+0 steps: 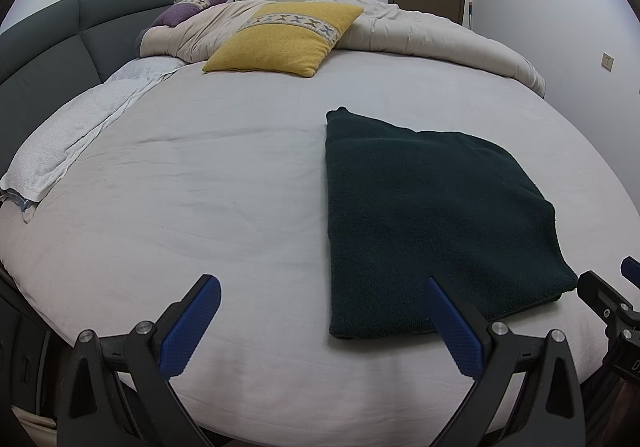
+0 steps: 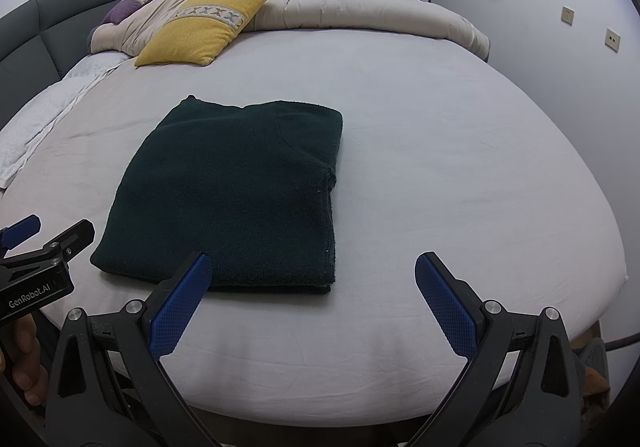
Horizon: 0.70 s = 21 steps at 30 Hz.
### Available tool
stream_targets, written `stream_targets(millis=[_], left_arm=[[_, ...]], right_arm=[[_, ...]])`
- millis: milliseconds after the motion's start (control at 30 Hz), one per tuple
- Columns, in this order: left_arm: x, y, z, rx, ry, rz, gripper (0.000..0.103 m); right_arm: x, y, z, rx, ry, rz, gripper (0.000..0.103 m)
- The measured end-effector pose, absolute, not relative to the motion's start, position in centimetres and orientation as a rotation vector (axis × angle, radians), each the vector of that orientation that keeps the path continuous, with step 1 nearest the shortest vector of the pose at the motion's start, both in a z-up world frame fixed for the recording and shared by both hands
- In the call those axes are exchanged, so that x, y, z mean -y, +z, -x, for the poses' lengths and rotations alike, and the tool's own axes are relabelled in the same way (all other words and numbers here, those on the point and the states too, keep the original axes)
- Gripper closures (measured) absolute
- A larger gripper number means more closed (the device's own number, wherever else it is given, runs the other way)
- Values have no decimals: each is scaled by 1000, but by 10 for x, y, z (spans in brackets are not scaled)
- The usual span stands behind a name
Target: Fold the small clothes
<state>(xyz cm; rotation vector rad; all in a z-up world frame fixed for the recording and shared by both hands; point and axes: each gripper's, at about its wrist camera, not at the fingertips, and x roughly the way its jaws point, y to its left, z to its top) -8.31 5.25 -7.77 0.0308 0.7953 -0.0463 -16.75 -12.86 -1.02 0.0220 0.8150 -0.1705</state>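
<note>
— Two grippers up, and I'm holding both spread wide with nothing between the blue pads. My left gripper [image 1: 322, 321] hangs over the near edge of the pale grey bed sheet [image 1: 192, 175]; my right gripper [image 2: 312, 299] does the same further along.

— Where's the garment?

— One dark green knitted sweater [image 2: 236, 191], folded into a rough rectangle, lies flat on the sheet toward the near side of the bed. From my left camera it sits right of centre [image 1: 424, 223], its near edge just past my right-hand finger [image 1: 454, 327].

— Which way does it run?

— Its long axis runs away from me, from the near edge of the bed toward the pillows. The far end has a small bump at its left corner, and the near end shows stacked layers. Along its right side I see a curved seam and a thicker fold.

— Surface?

— Fuzzy, even knit, almost black in this light, lying smooth.

— Anything else on the bed?

— A yellow square cushion with a patterned band [image 1: 286, 37] lies well beyond the sweater, against a rumpled beige duvet [image 1: 432, 33]. A white towel-like cloth [image 1: 76, 127] runs beside the dark grey padded headboard [image 1: 44, 43]
</note>
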Motion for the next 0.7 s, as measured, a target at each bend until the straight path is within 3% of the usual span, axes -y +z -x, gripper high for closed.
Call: stream_targets(millis=[700], left_arm=[[-53, -82, 84, -798, -53, -35, 0]], right_arm=[[125, -12, 173, -818, -166, -27, 0]])
